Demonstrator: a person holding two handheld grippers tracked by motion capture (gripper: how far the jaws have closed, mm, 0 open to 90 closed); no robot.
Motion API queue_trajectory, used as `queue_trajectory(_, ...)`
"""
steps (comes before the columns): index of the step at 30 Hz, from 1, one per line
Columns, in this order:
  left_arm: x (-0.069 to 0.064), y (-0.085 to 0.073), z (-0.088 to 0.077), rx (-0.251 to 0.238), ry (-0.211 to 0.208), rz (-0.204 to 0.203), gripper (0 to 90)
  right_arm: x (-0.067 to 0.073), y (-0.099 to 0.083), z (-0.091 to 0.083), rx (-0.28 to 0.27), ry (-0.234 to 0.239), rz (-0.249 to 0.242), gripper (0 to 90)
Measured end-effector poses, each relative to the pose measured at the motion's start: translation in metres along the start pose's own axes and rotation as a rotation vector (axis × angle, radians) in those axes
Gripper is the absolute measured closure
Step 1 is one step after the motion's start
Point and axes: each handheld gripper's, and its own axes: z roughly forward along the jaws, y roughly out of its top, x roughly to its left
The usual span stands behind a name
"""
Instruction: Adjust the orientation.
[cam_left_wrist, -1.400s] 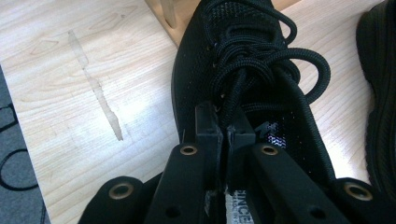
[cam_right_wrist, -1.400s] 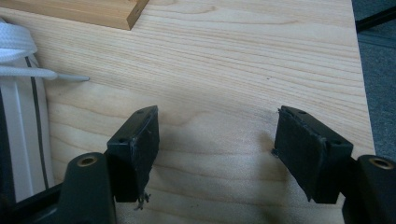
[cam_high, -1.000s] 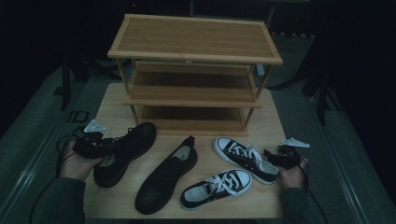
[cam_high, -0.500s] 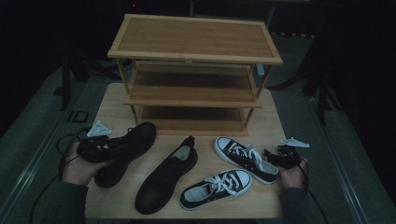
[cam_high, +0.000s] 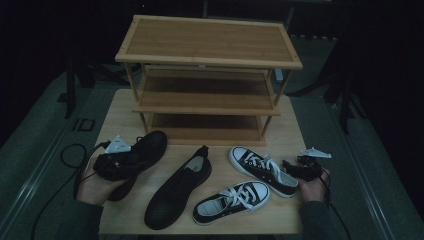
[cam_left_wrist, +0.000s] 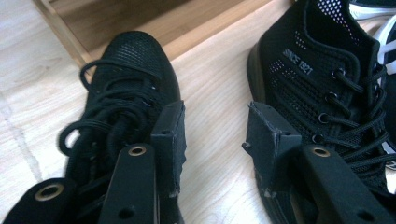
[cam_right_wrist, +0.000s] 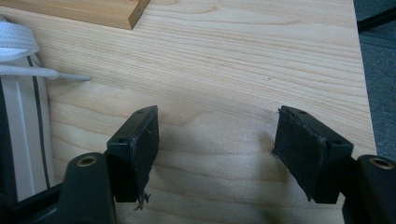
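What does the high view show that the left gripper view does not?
High view alone: the three-tier bamboo shoe rack's top shelf, two black-and-white canvas sneakers, and the right hand-held gripper, open near one sneaker's heel. Left gripper view alone: the left hand-held gripper's pads standing apart over bare wood, and white lettering on a mesh shoe. Shared: the two black mesh lace-up shoes, the light wooden table and the rack's base.

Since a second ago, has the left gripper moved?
Yes. In the high view the left gripper has drawn back along the leftmost black shoe toward its heel, away from the shoe rack, its jaws just opening, nothing between them.
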Motion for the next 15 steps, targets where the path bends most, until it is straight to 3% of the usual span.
queue_trajectory(15, -0.018, -0.011, 0.016, 0.035, -0.058, 0.024, 57.7, 0.000, 0.000, 0.000, 0.000, 0.000, -0.001, 30.4)
